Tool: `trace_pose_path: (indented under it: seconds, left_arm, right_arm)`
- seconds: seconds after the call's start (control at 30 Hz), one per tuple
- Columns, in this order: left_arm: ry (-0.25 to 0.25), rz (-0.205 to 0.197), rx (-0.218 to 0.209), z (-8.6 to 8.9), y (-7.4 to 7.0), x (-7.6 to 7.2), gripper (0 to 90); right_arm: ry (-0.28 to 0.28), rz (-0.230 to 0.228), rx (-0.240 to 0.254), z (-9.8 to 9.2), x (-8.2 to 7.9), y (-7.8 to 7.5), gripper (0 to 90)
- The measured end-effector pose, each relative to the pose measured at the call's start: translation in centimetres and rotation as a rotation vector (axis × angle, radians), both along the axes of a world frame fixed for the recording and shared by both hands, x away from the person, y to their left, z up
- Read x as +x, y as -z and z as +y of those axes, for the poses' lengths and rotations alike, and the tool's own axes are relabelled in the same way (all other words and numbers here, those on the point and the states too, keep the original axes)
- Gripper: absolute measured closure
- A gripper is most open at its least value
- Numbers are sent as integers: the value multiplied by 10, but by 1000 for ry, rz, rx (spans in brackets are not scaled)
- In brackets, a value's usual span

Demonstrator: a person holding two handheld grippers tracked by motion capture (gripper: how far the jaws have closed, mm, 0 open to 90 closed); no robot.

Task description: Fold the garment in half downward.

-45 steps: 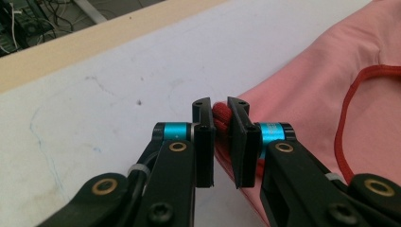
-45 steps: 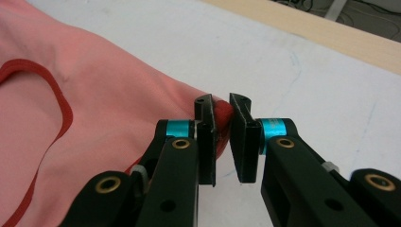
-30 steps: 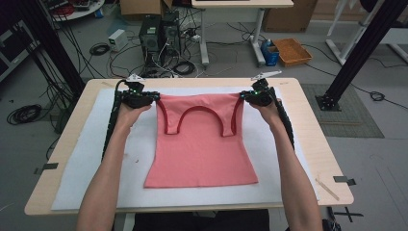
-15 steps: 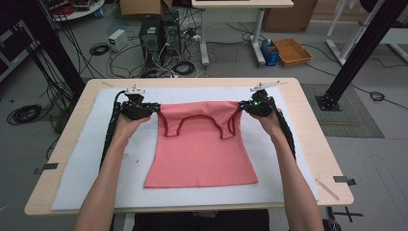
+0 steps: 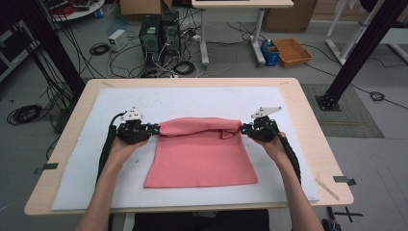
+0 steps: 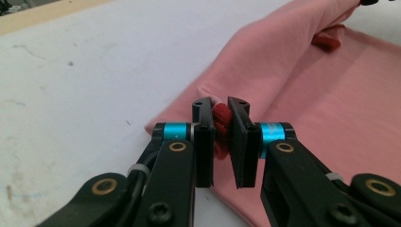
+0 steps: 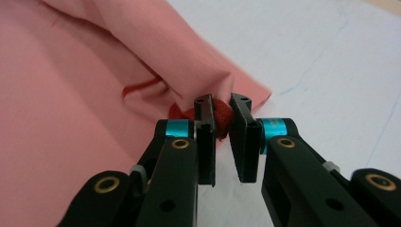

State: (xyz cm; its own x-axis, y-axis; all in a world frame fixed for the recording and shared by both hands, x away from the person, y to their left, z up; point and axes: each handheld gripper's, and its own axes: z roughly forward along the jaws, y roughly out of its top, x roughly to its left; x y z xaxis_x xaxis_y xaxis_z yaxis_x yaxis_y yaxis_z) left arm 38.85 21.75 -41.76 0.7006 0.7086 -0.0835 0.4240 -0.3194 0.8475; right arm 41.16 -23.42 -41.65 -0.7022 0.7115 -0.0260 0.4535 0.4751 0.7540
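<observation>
Pink top [image 5: 202, 156] lies on the white surface [image 5: 192, 98], its far edge folded over. The left hand-held gripper [image 5: 155, 131] pinches its 9 o'clock corner. The right hand-held gripper [image 5: 243, 129] pinches its 3 o'clock corner.

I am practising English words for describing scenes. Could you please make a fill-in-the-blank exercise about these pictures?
1. The garment being folded is ____ in colour.
2. The left gripper is shut on the garment's dark red ____.
3. The garment lies on a ____ mat that covers the wooden table.
4. The right gripper holds the garment at its ____ edge in the high view.

Missing words: pink; trim; white; right
</observation>
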Motion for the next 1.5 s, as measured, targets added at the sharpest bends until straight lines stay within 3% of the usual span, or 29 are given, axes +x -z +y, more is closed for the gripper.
trace_pose_path:
  seconds: [0.37,0.47,0.73,1.13,1.5]
  left_arm:
    - [46,29,-6,4,12,-34,809]
    - [53,39,-24,6,15,-41,810]
    - [105,61,-16,9,23,-62,809]
    - [140,72,-21,14,29,-84,809]
    - [190,54,5,12,26,-103,809]
  right_arm:
    - [-25,29,22,-13,-40,21,816]
    - [-46,33,27,-13,-51,24,816]
    - [-81,36,47,-20,-76,26,816]
    - [-101,41,68,-31,-102,30,816]
    - [-111,34,80,-37,-120,30,815]
